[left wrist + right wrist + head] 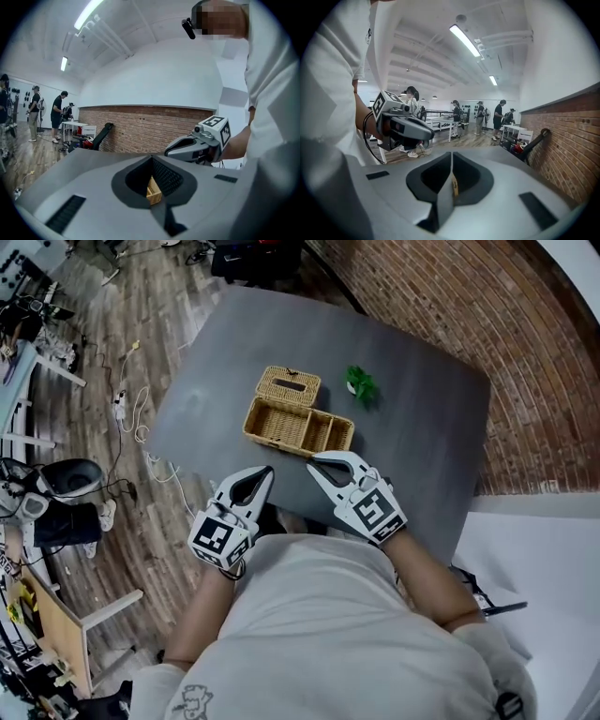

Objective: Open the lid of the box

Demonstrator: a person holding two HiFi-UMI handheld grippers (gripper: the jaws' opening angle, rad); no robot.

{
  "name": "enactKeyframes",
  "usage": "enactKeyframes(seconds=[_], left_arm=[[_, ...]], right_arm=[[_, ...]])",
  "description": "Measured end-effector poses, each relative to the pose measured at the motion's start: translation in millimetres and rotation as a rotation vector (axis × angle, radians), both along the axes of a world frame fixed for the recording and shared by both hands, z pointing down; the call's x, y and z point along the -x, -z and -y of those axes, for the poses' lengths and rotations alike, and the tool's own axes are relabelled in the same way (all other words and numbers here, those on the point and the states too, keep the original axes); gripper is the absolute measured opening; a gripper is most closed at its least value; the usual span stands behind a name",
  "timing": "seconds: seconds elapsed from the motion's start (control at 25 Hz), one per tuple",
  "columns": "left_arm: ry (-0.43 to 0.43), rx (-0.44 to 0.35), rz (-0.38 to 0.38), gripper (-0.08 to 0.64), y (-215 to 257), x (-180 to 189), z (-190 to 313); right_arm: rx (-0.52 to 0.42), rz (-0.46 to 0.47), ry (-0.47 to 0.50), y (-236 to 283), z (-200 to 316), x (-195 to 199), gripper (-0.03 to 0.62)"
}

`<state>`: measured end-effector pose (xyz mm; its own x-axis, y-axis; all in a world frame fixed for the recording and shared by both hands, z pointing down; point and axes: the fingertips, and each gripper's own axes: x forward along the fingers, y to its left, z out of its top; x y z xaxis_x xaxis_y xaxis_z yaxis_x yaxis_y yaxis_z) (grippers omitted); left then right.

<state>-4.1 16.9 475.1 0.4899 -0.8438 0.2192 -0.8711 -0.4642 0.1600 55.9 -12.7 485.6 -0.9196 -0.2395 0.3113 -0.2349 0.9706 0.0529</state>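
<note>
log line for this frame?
box open | lid flat behind it | left tool shut, empty | right tool shut, empty

The box (298, 427) sits near the middle of the bench (422, 427). Its lid (288, 385) lies flat just behind it, toward the box's left end. A small plant (361, 384) stands right of the lid, apart from both. The left tool (265, 473) and right tool (315, 463) are side by side at the near edge, just before the box. Cables (127, 404) lie on the floor (187, 315) left of the bench. A brick wall (469, 306) runs along the bench's right.
</note>
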Motion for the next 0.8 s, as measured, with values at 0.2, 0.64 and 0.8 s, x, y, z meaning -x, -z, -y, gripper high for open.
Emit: enactKeyframes(seconds=[0.2, 0.64, 0.8], left_arm=[[0.051, -0.002, 0.005, 0.011, 6.9, 9.8, -25.1], [0.01, -0.059, 0.03, 0.011, 36.3, 44.7, -50.5], [-0.023, -0.066, 0.032, 0.011, 41.9, 64.2, -69.7]], right_arm=[[0.001, 0.018, 0.026, 5.0, -21.5, 0.5, 0.006], [-0.026, 0.046, -0.002, 34.5, -61.6, 22.5, 0.006], [-0.048, 0.031, -0.017, 44.2, -83.4, 38.0, 0.006]])
